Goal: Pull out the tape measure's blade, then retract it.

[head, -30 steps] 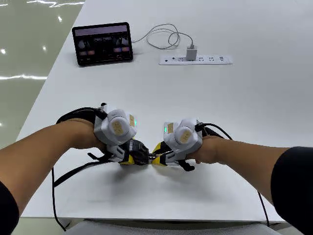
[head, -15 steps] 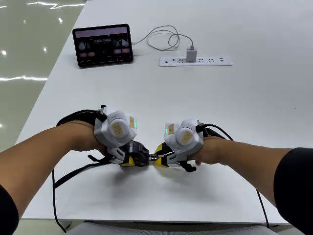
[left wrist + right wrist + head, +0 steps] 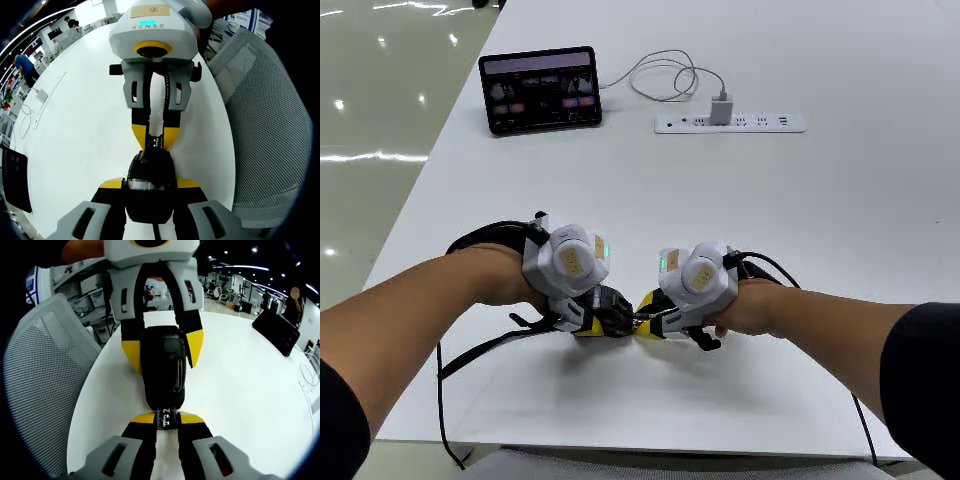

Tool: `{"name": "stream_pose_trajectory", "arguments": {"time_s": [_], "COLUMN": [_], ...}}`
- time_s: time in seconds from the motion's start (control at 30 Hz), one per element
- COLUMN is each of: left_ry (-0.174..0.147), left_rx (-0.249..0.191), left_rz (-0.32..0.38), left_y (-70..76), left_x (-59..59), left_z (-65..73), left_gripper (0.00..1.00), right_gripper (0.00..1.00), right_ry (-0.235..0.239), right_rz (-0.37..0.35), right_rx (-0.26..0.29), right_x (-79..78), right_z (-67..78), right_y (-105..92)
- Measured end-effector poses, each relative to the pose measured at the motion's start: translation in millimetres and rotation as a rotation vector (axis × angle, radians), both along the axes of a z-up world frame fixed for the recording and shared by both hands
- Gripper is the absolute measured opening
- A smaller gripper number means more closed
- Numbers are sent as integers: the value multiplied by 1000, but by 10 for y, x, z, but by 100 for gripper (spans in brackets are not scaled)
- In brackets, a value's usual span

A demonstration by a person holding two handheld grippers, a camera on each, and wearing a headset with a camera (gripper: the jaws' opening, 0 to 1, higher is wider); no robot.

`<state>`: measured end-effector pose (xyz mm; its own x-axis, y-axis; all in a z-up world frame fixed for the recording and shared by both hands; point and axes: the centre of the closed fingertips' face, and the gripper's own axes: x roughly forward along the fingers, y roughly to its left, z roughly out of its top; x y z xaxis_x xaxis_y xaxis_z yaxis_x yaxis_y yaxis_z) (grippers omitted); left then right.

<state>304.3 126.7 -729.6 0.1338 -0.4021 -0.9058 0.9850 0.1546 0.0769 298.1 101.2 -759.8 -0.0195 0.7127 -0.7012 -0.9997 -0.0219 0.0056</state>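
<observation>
Finding: the gap between the two grippers has narrowed since half a second ago, and the short bright stretch of blade then seen between them is nearly gone. Judged: the retract stage is almost complete.

The tape measure (image 3: 607, 312) sits at 6 o'clock on the table (image 3: 800, 220), near its front edge. The left gripper (image 3: 150, 184) is clamped on the case (image 3: 162, 365) from both sides. The right gripper (image 3: 166, 420) is pinching the blade (image 3: 166, 415) at its tip, mark 2 showing, just off the case mouth.

As a container, the case holds the blade, bar that stub. The tablet (image 3: 540, 90) lies at 11 o'clock and the power strip (image 3: 730, 123) at 12.
</observation>
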Motion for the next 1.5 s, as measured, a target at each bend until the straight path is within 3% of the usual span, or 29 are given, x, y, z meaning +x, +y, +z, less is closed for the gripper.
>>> {"name": "stream_pose_trajectory", "arguments": {"time_s": [1.5], "left_ry": [6], "left_rx": [-17], "left_rz": [14], "left_y": [-10], "left_x": [1], "left_z": [9], "left_gripper": [32], "right_gripper": [11], "right_ry": [-15], "right_rz": [-18], "right_rx": [-33], "right_x": [31], "right_z": [0], "right_y": [-304]}}
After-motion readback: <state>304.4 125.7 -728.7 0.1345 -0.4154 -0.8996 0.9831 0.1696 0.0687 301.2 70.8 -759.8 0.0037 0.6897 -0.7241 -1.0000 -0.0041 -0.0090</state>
